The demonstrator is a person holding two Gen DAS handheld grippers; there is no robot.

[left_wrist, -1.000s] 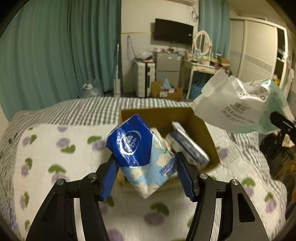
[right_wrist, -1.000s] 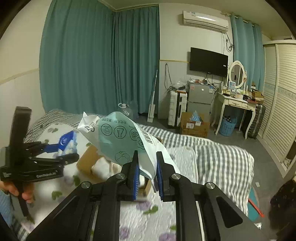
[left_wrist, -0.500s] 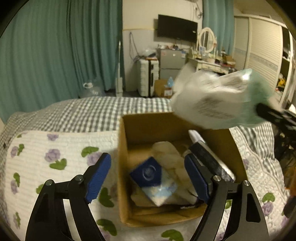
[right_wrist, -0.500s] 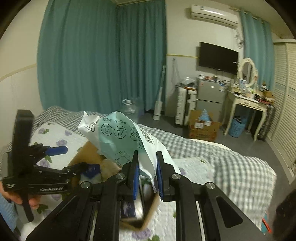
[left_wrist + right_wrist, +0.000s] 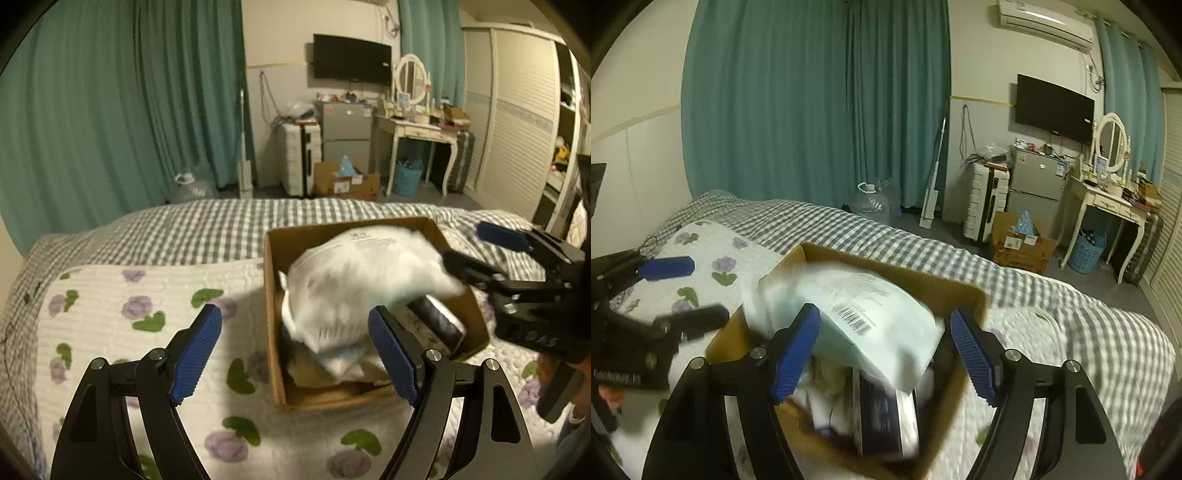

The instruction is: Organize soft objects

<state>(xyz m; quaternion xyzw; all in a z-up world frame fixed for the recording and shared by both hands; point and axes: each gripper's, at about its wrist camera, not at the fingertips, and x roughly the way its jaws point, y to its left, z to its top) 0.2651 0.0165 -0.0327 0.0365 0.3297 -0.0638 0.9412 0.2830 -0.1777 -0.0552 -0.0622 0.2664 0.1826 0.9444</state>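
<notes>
Plainly, the right claw (image 5: 884, 349) stands wide open with nothing between its blue pads (image 5: 796, 349), and just ahead of them a blurred white-and-mint pack (image 5: 864, 317) sits atop the contents of the cardboard box (image 5: 964, 291), over a dark blue pack (image 5: 879, 417). Off to that claw's left, the left claw (image 5: 295, 350) is likewise spread wide and empty, the box (image 5: 273, 332) ahead of it to the right. Both hover over the bed (image 5: 122, 314) with its flowered quilt.
</notes>
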